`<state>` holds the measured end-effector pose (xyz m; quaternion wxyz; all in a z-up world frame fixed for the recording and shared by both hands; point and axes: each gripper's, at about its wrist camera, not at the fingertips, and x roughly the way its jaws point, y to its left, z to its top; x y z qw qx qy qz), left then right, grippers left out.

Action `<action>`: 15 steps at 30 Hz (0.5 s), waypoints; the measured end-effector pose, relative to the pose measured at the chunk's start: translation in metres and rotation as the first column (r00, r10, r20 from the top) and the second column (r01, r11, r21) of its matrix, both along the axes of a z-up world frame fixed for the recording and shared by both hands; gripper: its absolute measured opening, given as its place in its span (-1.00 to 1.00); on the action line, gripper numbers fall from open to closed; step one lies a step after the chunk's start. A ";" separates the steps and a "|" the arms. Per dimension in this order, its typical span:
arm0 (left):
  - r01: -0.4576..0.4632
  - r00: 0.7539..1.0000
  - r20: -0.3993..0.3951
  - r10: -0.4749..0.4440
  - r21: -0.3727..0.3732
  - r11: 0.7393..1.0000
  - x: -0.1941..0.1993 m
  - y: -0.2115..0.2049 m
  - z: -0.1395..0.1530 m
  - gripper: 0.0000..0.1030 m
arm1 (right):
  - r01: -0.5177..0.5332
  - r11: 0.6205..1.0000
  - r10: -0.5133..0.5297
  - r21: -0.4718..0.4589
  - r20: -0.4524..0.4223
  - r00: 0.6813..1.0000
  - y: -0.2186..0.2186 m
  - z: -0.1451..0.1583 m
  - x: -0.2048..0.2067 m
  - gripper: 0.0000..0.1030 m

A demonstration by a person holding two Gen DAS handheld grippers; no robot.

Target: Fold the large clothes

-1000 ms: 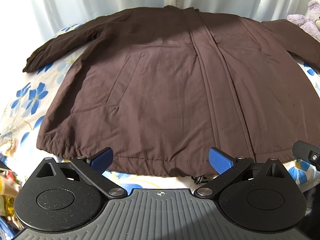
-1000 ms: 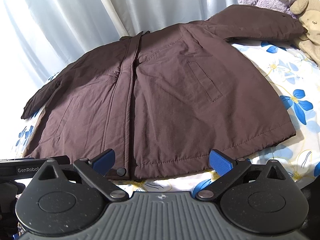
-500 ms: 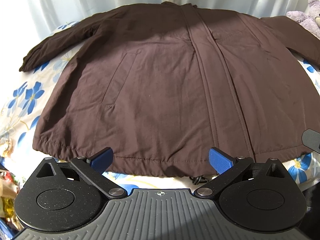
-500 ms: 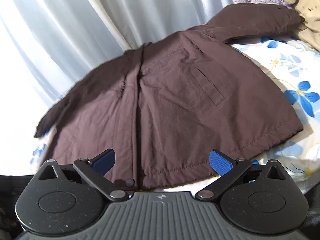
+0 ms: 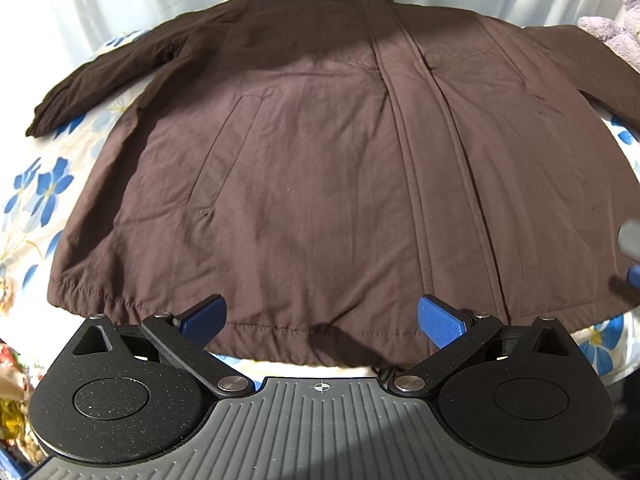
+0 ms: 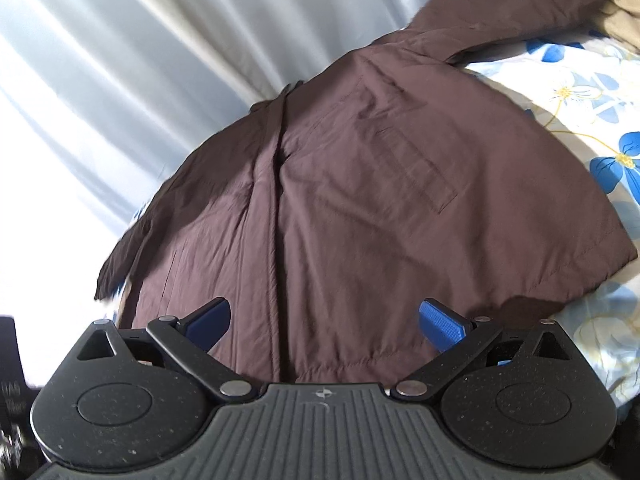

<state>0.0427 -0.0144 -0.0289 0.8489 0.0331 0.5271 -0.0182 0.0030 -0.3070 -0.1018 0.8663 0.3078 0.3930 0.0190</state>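
While both hand-held grippers, left (image 5: 320, 318) and right (image 6: 325, 320), gape wide, I should pinch the jacket (image 5: 320, 168) hem squarely, corners level.

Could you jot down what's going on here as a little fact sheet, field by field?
garment: brown jacket, front side up, spread flat
surface: floral bedsheet
sleeves: both stretched outward
left gripper: open, at the hem, holding nothing
right gripper: open, over the jacket's lower part, holding nothing
background: pale curtains
nearby: purple plush toy beside one sleeve
folding: not yet begun
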 end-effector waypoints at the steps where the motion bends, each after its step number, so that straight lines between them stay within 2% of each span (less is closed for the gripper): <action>1: -0.004 1.000 -0.002 0.004 -0.010 1.000 0.004 0.001 0.001 1.00 | 0.027 1.000 -0.027 0.000 0.020 0.999 -0.006 0.001 0.006 0.95; 4: -0.021 1.000 0.013 0.022 -0.064 0.998 0.023 0.003 0.007 1.00 | 0.154 0.988 -0.153 -0.002 0.126 0.980 -0.036 0.010 0.026 0.95; 6: -0.039 0.998 0.042 0.044 -0.107 0.994 0.041 0.006 0.010 1.00 | 0.267 0.964 -0.263 0.011 0.217 0.940 -0.068 0.014 0.042 0.95; 8: -0.076 0.993 0.076 0.086 -0.121 0.990 0.060 0.009 0.011 1.00 | 0.354 0.935 -0.349 0.034 0.266 0.898 -0.105 0.012 0.060 0.95; 11: -0.133 0.985 0.093 0.145 -0.119 0.984 0.096 0.013 0.002 1.00 | 0.464 0.885 -0.457 0.047 0.282 0.844 -0.165 0.004 0.087 0.95; 15: -0.207 0.970 0.102 0.221 -0.135 0.969 0.136 0.022 -0.019 1.00 | 0.613 0.779 -0.626 0.136 0.227 0.746 -0.247 -0.024 0.115 0.95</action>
